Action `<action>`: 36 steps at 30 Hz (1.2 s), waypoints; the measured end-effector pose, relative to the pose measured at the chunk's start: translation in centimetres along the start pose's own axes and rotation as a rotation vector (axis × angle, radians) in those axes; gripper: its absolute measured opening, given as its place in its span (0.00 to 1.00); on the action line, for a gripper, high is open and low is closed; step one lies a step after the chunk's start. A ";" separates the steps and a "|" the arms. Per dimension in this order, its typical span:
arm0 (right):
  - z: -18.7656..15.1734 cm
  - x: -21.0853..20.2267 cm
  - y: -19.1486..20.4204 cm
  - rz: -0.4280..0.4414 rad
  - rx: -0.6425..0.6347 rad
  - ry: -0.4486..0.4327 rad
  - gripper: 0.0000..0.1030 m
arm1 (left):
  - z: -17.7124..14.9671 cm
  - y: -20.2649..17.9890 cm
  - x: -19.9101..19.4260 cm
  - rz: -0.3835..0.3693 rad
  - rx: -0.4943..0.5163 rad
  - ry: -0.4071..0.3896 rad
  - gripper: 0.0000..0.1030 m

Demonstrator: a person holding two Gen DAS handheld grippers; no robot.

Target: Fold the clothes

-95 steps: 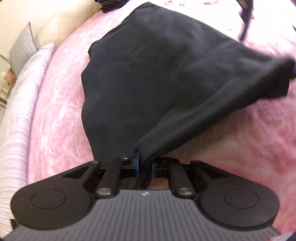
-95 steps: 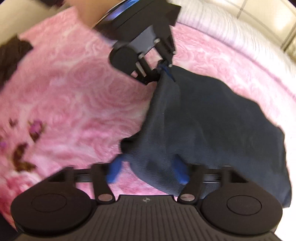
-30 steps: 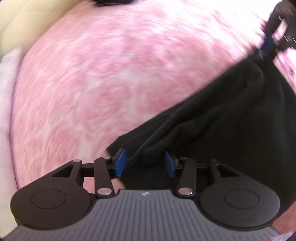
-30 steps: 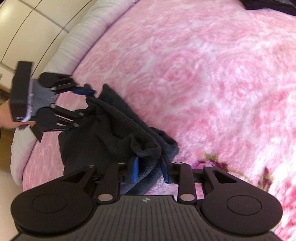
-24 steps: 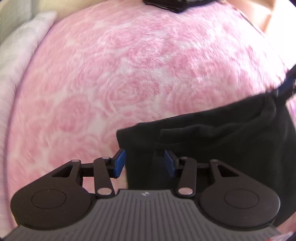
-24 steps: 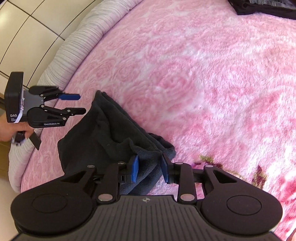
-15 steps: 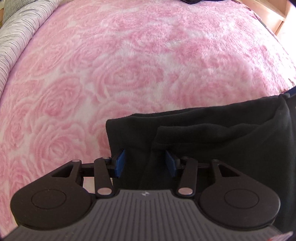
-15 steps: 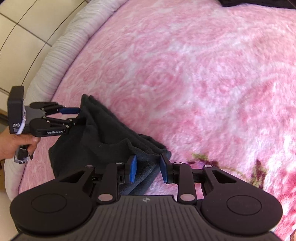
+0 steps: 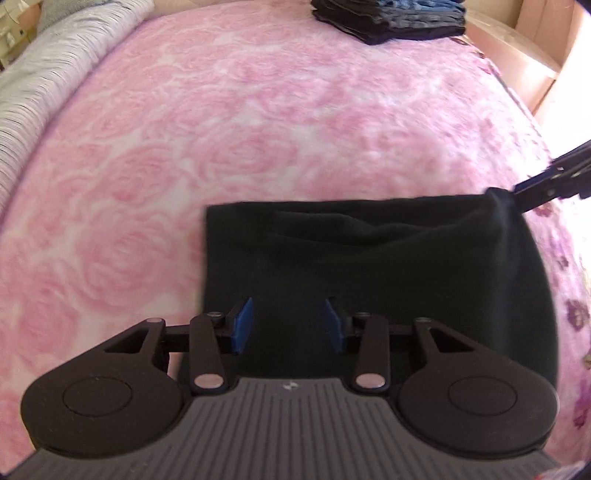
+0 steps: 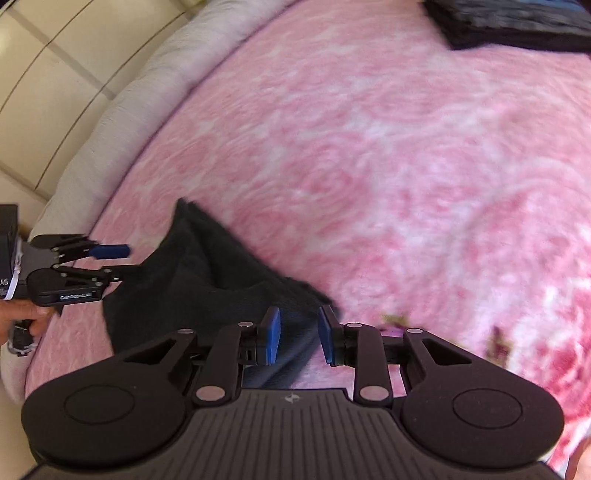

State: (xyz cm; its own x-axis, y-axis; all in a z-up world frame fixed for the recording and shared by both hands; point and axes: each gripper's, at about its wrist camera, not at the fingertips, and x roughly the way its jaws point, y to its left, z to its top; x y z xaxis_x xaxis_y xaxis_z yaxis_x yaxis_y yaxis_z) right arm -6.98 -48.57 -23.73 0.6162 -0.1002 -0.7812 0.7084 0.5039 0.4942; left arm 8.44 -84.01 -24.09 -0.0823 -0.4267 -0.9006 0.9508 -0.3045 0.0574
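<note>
Black garment point(image 9: 369, 273): one; folded stack point(image 9: 388, 16): one; pink blanket point(image 9: 258, 122): one

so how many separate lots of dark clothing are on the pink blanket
2. One black folded garment lies flat near the cameras, under both hand-held grippers. A stack of dark folded clothes sits at the far edge of the pink blanket. How many pieces are in that stack cannot be told.
</note>
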 end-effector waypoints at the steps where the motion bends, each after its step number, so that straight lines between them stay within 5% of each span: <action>1: 0.0 0.4 0.2 0.006 -0.014 0.011 0.29 | 0.0 -0.7 0.7 -0.004 0.008 0.012 0.36; 9: 0.1 2.8 -0.1 -0.047 -0.119 0.083 0.15 | -0.5 -1.3 4.6 0.023 0.096 0.076 0.40; 16: -0.7 0.9 1.9 -0.062 -0.248 0.101 0.24 | -2.7 -2.1 0.3 0.150 0.172 0.088 0.36; 20: -1.7 0.4 3.9 -0.056 -0.316 0.113 0.08 | -6.2 -2.8 -2.8 0.189 0.213 0.088 0.36; 24: -3.5 0.4 7.4 -0.052 -0.415 0.116 0.08 | -10.3 -3.9 -5.2 0.230 0.281 0.072 0.38; 32: -10.7 1.4 18.1 -0.064 -0.669 0.095 0.20 | -17.4 -6.8 -6.2 0.266 0.537 0.001 0.41; 35: -14.2 3.2 21.8 -0.104 -0.803 0.122 0.44 | -18.7 -7.8 -6.1 0.271 0.606 -0.043 0.44; 36: -15.0 3.9 22.4 -0.131 -0.837 0.124 0.45 | -19.0 -8.1 -5.8 0.275 0.631 -0.055 0.47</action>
State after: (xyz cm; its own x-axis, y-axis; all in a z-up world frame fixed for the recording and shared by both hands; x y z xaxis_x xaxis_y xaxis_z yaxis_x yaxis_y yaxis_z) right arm 6.11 -24.74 -21.39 0.4707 -0.1319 -0.8724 0.2541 0.9671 -0.0091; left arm 6.88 -62.93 -27.51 0.1058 -0.5967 -0.7954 0.5852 -0.6094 0.5350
